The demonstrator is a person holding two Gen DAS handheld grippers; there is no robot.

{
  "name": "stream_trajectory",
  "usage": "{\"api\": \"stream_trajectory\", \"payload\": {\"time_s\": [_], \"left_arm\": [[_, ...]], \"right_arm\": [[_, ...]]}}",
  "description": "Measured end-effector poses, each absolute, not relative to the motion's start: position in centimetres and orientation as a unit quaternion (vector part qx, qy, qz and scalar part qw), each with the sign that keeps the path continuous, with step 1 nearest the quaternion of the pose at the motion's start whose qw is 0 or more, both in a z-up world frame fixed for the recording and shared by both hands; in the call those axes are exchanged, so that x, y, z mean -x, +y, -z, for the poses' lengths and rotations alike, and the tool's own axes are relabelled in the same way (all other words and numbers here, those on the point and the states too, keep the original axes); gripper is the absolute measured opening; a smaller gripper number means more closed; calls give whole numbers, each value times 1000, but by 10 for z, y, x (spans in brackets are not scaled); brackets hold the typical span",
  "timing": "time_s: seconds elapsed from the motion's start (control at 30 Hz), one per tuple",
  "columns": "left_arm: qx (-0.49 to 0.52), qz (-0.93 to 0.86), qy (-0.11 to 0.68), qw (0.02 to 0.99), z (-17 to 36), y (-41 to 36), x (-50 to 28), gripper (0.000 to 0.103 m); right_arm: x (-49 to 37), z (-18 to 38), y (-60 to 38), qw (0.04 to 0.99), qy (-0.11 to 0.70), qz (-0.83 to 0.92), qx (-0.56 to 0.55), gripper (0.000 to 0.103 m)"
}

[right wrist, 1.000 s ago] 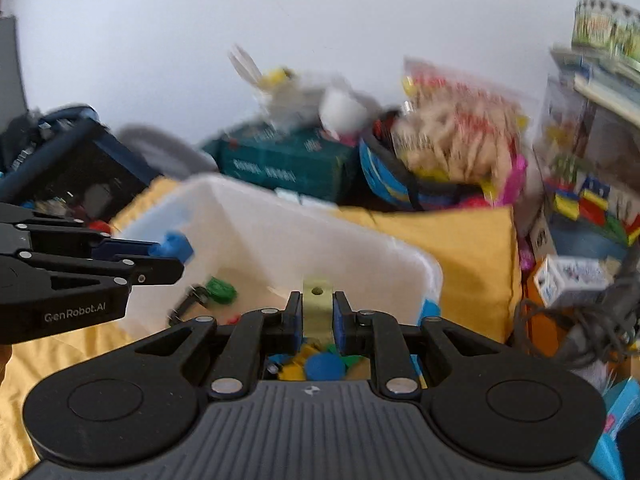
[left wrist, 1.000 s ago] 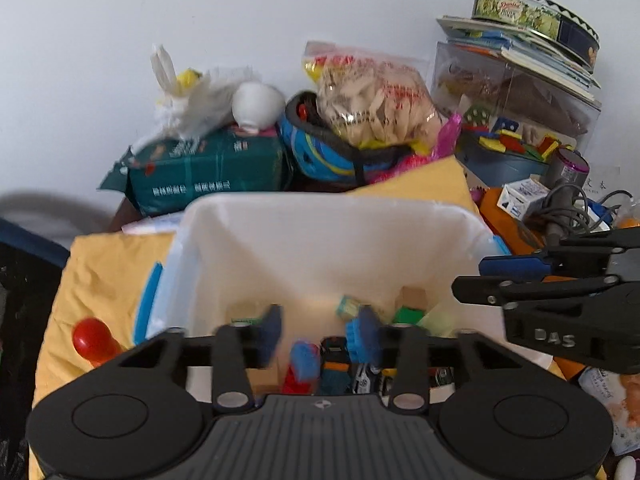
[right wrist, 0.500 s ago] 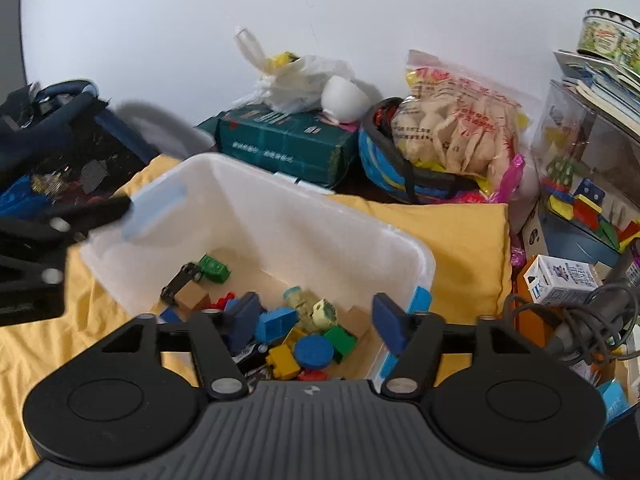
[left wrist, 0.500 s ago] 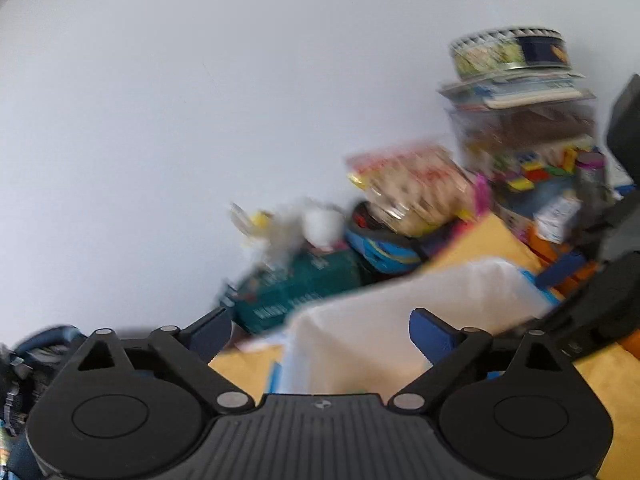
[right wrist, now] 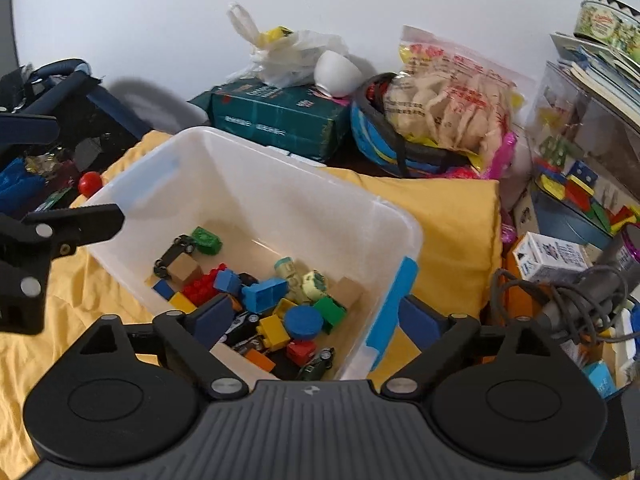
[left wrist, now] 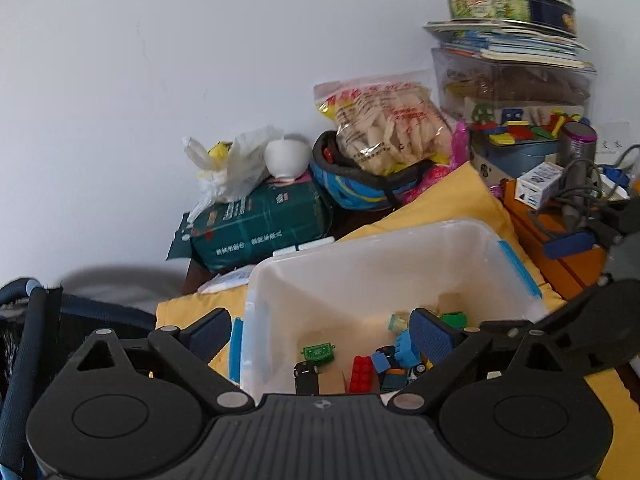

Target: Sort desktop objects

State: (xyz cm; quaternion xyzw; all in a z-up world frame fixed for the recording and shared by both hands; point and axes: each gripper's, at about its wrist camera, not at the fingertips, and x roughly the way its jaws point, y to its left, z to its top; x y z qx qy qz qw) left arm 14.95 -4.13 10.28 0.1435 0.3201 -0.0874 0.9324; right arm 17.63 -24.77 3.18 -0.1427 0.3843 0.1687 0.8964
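- Left tongs (left wrist: 320,330): jaws spread wide, nothing betw. them, hanging over near-left part of the plastic bin (left wrist: 360,276).
- Right tongs (right wrist: 316,318): jaws opening, almost full width, nothing gripped; over the bin's near-right corner, right pad outside the bin wall by the blue latch (right wrist: 390,312).
- Bin sits on a yellow cloth (right wrist: 448,216) covering the desk; bin is clear/white, no lid on.
- Toys lie loose on the bin floor, mostly toward near side: red brick (left wrist: 362,372), green piece (left wrist: 318,352), blue brick (right wrist: 264,292), blue disc (right wrist: 303,322), yellow brick (right wrist: 274,332), small black car (right wrist: 174,254), wood block (right wrist: 185,268).
- Red ball (right wrist: 89,183) on cloth, outside bin, at its far-left side.
- Back of desk along wall: green package (left wrist: 260,224), white plastic bag (left wrist: 236,168) + white bowl (left wrist: 286,158) on top of it, snack bag (left wrist: 384,120) resting on blue helmet (left wrist: 356,188).
- Right edge: clear box of blocks (left wrist: 516,120), books and round tin (left wrist: 508,0) stacked on it.
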Motion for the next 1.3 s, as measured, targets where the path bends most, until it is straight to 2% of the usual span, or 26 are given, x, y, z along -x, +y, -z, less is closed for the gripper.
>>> {"api": "stream_trajectory", "payload": {"time_s": [0.27,1.3], "left_arm": [[-94,81,389,913,-90,-34,-176,97],[-128,54,408,902,-69,-26,-183,96]], "right_arm": [[-186,-31,-251,893,406,-154,117,99],[-187,-18,-242,891,420,-153,82,101]]}}
